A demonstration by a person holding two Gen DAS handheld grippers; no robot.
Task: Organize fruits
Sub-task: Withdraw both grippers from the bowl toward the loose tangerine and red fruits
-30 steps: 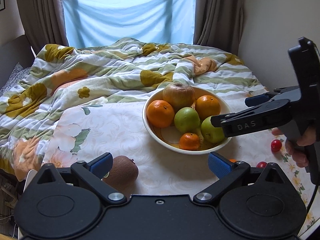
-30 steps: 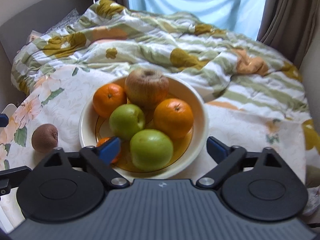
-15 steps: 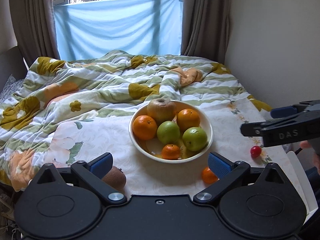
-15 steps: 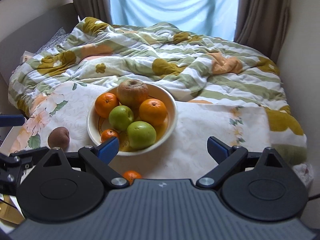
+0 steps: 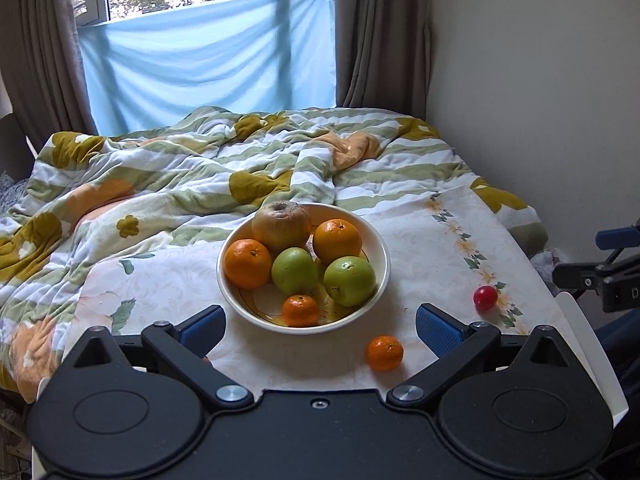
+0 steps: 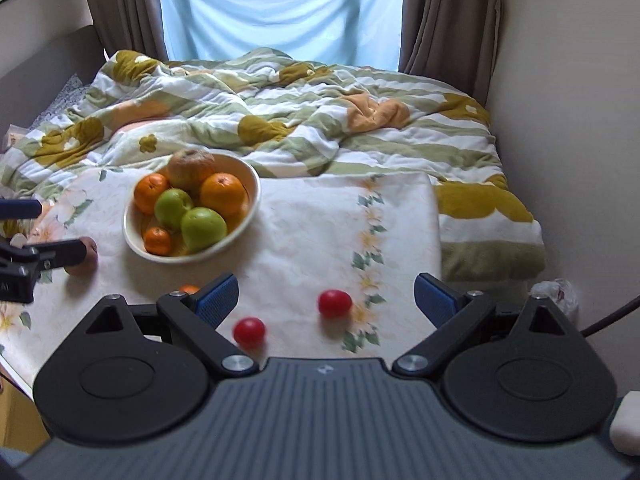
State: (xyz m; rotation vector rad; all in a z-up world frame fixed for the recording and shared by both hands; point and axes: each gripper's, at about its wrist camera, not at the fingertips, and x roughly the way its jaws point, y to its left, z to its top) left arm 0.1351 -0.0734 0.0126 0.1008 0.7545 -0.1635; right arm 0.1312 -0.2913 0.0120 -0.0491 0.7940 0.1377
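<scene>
Cream ceramic bowl [image 5: 382,276] holds six fruits; with both grippers [image 5: 320,324] [image 6: 326,300] wide and empty, collect the small loose mandarin [image 5: 385,353] just beside it.

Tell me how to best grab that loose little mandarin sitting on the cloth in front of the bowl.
Take the mandarin across its widest middle, coming straight down from above. It is small, round and sits free on the cloth, apart from the bowl, so there is room for a finger on either side. The left hand-held gripper is open and looks nearest.
</scene>
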